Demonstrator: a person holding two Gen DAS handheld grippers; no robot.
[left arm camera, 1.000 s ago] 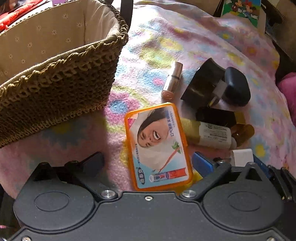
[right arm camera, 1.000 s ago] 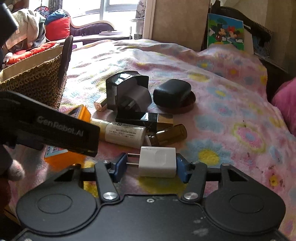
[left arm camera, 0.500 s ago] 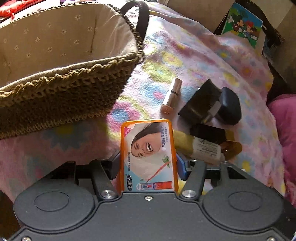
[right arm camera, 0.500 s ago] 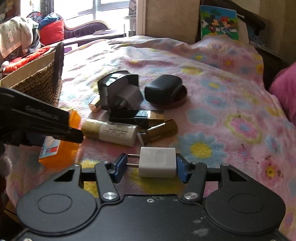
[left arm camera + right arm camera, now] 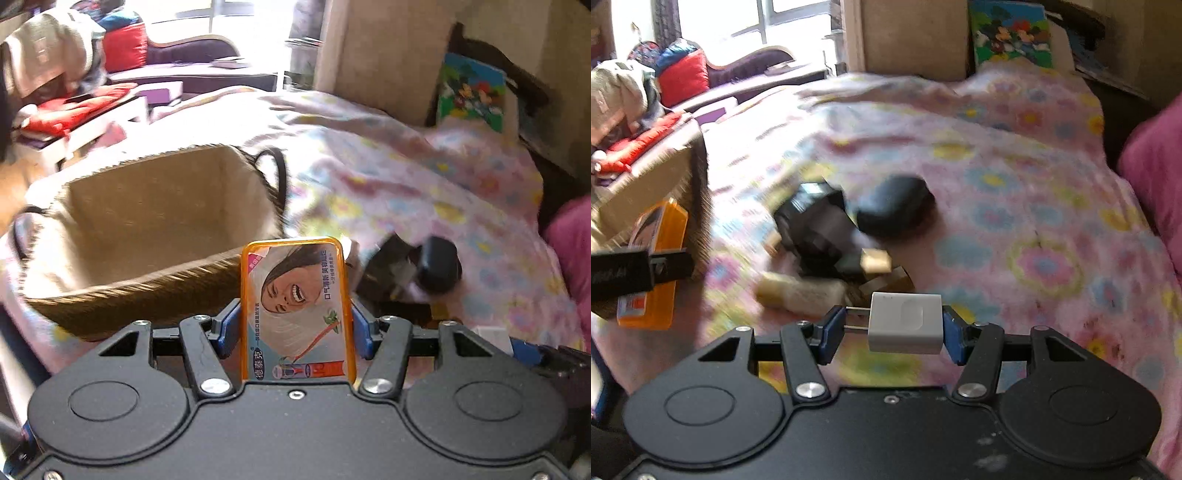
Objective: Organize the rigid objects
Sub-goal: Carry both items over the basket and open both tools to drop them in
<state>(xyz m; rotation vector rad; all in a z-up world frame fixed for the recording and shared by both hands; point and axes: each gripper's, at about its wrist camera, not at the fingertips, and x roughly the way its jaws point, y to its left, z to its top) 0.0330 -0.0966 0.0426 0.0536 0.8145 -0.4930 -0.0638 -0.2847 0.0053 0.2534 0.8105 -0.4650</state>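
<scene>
A pink flowered blanket (image 5: 1015, 155) covers the bed. A cartoon picture (image 5: 1010, 33) leans at its far end, a pink cushion (image 5: 1156, 173) lies right, and a red cushion (image 5: 683, 75) sits far left.

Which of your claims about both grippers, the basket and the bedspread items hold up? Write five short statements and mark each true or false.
1. The left gripper is clamped on an orange-rimmed toothpaste card box. True.
2. The right gripper is empty. False: it pinches a white plug adapter, prongs toward its left pad.
3. The woven basket already holds several items. False: only its bare fabric lining shows.
4. A black rounded case lies on the floral bedspread. True.
5. The toothpaste card box lies flat on the bedspread. False: it is held off it, upright between the pads.
</scene>
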